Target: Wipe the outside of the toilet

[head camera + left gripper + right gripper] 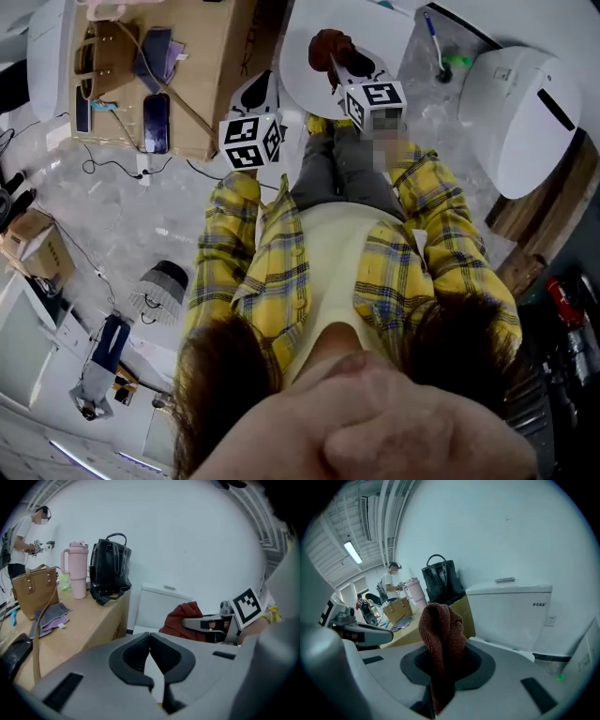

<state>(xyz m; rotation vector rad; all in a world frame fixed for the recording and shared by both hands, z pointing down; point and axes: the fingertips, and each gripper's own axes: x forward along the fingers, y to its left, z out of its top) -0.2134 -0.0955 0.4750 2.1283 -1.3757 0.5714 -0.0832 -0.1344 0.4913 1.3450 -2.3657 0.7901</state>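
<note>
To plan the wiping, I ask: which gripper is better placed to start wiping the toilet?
Right. The right gripper is shut on the brown cloth, with the toilet tank ahead of it. The left gripper is shut and holds nothing.

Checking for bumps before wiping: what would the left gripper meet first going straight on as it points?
Most likely the white toilet tank, just right of the cardboard box: it stands dead ahead of the left gripper, jaws shut and empty. Distance unclear.
</note>
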